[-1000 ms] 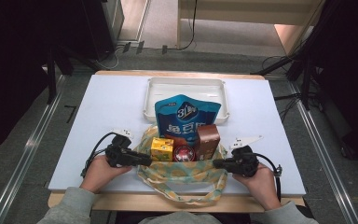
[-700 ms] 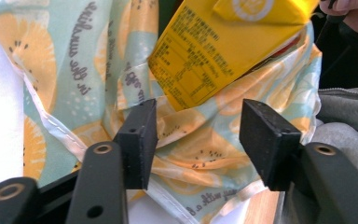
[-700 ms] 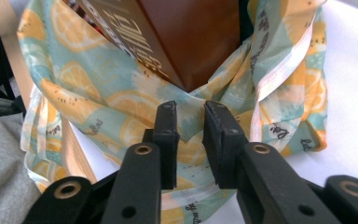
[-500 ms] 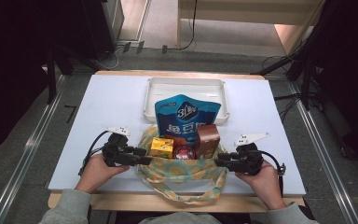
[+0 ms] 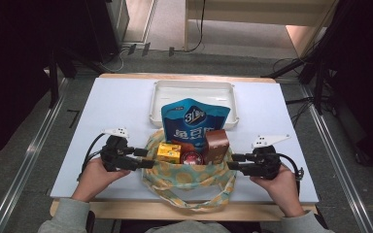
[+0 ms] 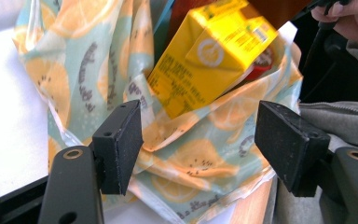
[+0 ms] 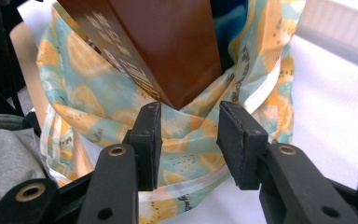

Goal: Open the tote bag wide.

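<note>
both claws let go of the lemon-print bag

the lemon-print bag (image 5: pixel 189 174) lies slumped at the near edge of the white table (image 5: pixel 116 102), right in front of the person, its mouth spread wide and its handles trailing toward the table's front edge. inside it stand a yellow carton (image 5: pixel 169 152) on the left, a brown box (image 5: pixel 216 145) on the right and a small red round thing (image 5: pixel 192 158) between them; a blue snack pouch (image 5: pixel 194 119) leans up at the back, its top reaching over the rim of the white tray (image 5: pixel 160 92) that sits just behind the bag.

the left gripper (image 5: pixel 143 158) is at the bag's left side. its jaws have just been opening and now stand wide apart; in the left gripper view the fabric bunches loosely between them, with the yellow carton (image 6: pixel 209 51) tilted above, and the pads (image 6: pixel 121 140) do not squeeze it.

the right gripper (image 5: pixel 234 161) is at the bag's right side. its jaws too have just been opening, less wide; in the right gripper view a fold of cloth (image 7: pixel 186 135) lies in the gap under the corner of the brown box (image 7: pixel 168 46), with space showing beside each pad (image 7: pixel 235 140).

each gripper is held in a hand (image 5: pixel 94 177), grey sleeves coming up from below.
</note>
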Demonstrator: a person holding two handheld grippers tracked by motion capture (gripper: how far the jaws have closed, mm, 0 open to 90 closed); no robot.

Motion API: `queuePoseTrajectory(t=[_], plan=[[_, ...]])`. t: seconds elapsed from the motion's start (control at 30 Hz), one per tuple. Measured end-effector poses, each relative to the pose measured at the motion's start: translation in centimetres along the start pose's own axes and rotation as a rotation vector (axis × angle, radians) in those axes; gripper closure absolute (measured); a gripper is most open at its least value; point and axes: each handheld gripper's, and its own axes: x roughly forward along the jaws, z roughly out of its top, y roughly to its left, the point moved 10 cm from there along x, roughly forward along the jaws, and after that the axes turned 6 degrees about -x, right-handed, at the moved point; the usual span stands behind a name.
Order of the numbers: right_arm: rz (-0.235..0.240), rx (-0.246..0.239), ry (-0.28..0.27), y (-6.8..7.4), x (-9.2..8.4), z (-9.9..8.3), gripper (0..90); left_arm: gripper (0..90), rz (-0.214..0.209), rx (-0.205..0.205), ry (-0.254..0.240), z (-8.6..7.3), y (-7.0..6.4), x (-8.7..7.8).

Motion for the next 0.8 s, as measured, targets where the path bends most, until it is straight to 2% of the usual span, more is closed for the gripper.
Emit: queuePoseTrajectory(t=[0.07, 0.33, 0.47, 0.6, 0.67, 0.8], plan=[[-0.001, -0.009, -0.005, 0.0, -0.4, 0.5, 58.8, 32.7, -0.005, 0.011, -0.011, 0.6, -0.5, -0.4], [-0.028, -0.021, -0.023, -0.8, -1.8, 2.1, 59.0, 34.2, 0.005, 0.034, -0.008, 2.0, -0.7, -1.0], [-0.035, -0.022, -0.026, -1.3, -2.4, 2.8, 60.7, 35.2, 0.011, 0.069, -0.017, 3.4, -0.8, -1.2], [-0.058, -0.005, -0.007, -2.1, -2.5, 3.1, 62.2, 34.8, 0.006, 0.075, -0.016, 4.1, -0.7, -1.2], [-0.048, 0.003, -0.017, -2.3, -2.6, 3.4, 62.1, 35.0, 0.003, 0.073, -0.026, 4.6, -0.5, -1.3], [-0.041, -0.003, -0.022, -2.9, -2.7, 4.5, 60.8, 35.5, 0.012, 0.067, -0.009, 5.2, 0.1, -1.2]])
